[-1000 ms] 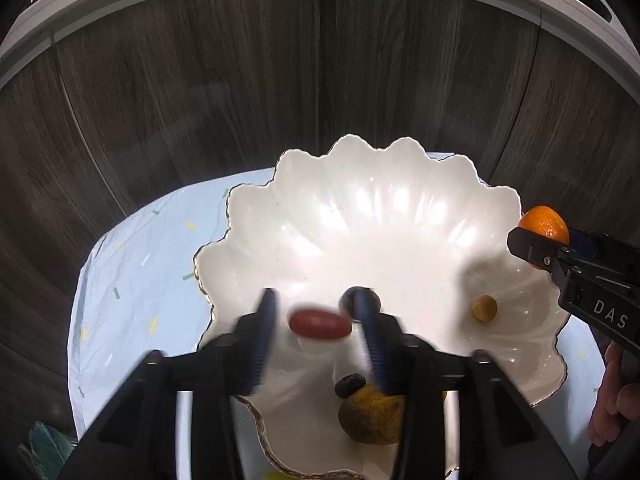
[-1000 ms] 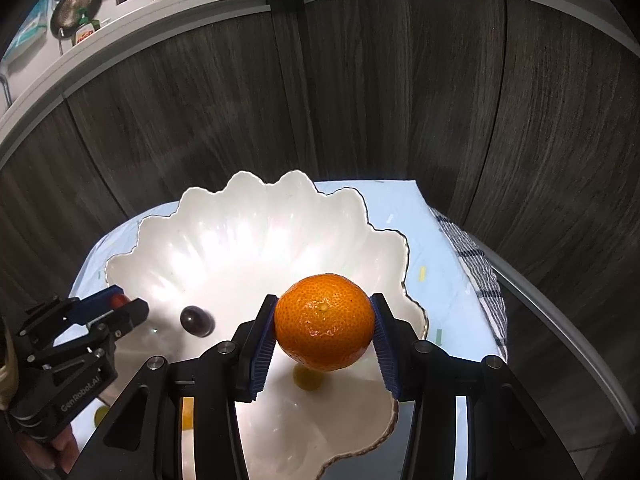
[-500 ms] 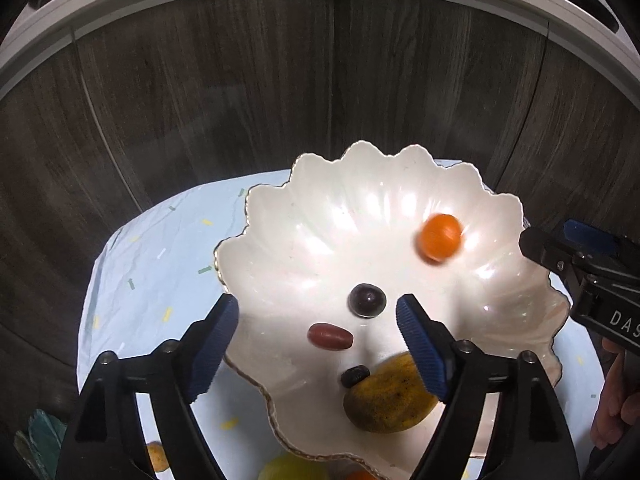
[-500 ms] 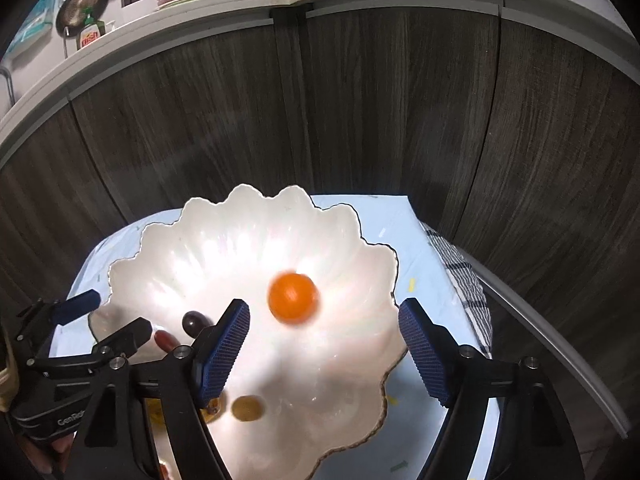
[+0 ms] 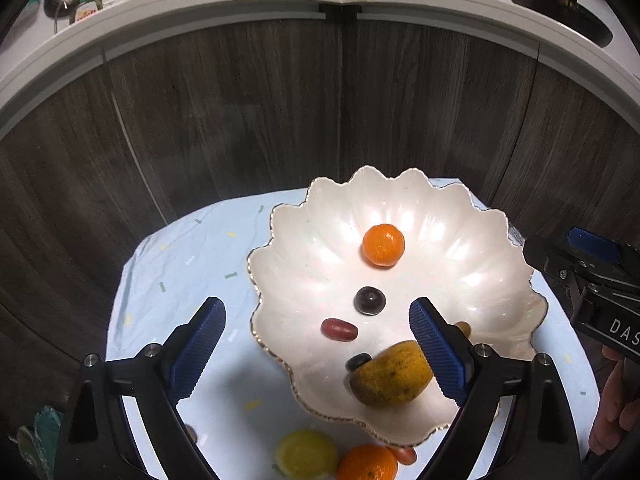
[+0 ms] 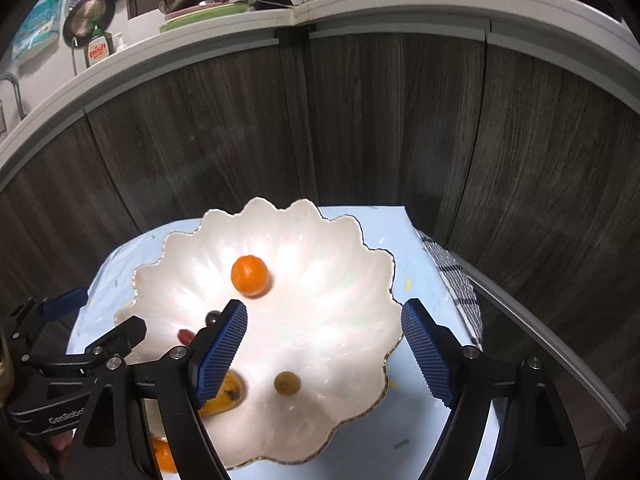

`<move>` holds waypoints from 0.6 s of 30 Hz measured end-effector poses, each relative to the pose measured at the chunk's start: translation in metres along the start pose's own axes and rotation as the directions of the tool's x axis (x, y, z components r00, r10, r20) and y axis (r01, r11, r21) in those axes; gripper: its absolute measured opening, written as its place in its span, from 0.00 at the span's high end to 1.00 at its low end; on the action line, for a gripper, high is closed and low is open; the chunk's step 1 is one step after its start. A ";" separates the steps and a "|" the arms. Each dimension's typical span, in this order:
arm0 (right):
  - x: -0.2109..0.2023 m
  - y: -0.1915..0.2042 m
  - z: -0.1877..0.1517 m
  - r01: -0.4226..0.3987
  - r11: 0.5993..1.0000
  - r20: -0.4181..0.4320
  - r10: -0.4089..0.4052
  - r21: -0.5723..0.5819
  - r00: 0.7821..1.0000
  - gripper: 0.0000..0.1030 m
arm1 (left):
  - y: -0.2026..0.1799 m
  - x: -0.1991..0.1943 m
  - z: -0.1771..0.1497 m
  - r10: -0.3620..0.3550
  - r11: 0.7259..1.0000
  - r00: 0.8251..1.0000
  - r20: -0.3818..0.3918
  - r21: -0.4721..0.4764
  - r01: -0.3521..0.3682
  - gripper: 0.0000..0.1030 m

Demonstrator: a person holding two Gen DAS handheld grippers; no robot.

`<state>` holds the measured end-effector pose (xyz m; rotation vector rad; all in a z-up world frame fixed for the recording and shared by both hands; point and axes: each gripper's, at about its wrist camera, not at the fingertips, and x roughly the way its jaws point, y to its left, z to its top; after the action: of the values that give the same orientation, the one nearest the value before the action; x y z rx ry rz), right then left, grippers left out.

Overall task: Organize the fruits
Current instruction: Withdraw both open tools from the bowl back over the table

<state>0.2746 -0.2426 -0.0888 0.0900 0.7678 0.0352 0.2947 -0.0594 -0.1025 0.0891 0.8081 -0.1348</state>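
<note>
A white scalloped bowl holds a mandarin, a dark grape, a red date, a small dark berry, a yellow-brown mango and a greenish grape. My left gripper hovers above the bowl's near left rim, its jaws opening with nothing held between them. Over the bowl's near right side, my right gripper stands open and holds nothing.
The bowl stands on a light blue cloth against dark wood cabinet fronts. A yellow fruit, an orange and a small red fruit lie on the cloth near me. A checked towel hangs at the right edge.
Both grippers opened: the left let go of the red date, the right dropped the mandarin, which rolled to the bowl's far side. Both drew back and upward.
</note>
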 end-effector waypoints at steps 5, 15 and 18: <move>-0.014 0.005 0.000 -0.005 1.000 0.014 0.005 -0.004 1.000 0.22 | 0.004 -0.015 0.000 0.003 1.000 1.000 0.017 -0.004 -0.002 0.08; -0.039 0.015 -0.001 -0.009 1.000 0.044 0.010 -0.017 0.999 0.22 | 0.013 -0.043 -0.006 0.009 1.000 0.999 0.044 -0.011 -0.009 0.08; -0.044 0.020 -0.002 -0.010 1.000 0.049 0.011 -0.021 0.999 0.22 | 0.016 -0.050 -0.008 0.012 1.000 0.999 0.049 -0.014 -0.011 0.08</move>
<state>0.2410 -0.2256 -0.0580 0.0752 0.7177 0.0511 0.2572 -0.0383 -0.0714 0.0771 0.7598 -0.1203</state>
